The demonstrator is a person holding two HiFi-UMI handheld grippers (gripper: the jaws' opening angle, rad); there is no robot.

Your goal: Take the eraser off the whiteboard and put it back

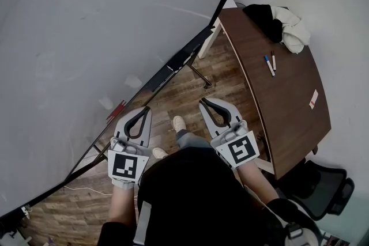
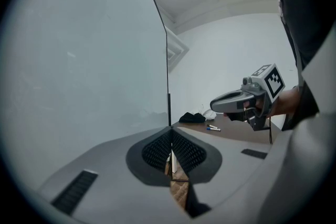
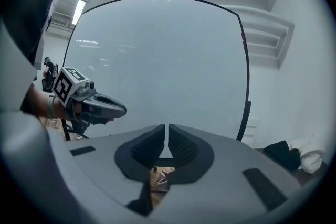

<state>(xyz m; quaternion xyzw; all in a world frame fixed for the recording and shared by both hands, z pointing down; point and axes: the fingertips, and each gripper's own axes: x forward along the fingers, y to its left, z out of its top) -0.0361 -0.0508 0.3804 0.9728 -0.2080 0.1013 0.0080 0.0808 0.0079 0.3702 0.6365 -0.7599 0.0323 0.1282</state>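
Observation:
The big whiteboard (image 1: pixel 86 37) fills the left of the head view and stands on a dark frame. A dark flat block (image 1: pixel 159 79) lies on its bottom ledge; I cannot tell whether it is the eraser. My left gripper (image 1: pixel 146 108) is held close in front of the board's lower edge, jaws shut with nothing between them (image 2: pixel 170 136). My right gripper (image 1: pixel 203 102) hovers beside it over the floor, also shut and empty (image 3: pixel 167 131). Each shows in the other's view: the right gripper (image 2: pixel 218 105) and the left gripper (image 3: pixel 113 109).
A brown table (image 1: pixel 288 106) stands to the right with two markers (image 1: pixel 268 64), a black and white cloth heap (image 1: pixel 279 23) and a small red-and-white card (image 1: pixel 313 98). A black office chair (image 1: pixel 323 187) is at the bottom right. Red pens (image 1: pixel 115 111) lie on the board's ledge.

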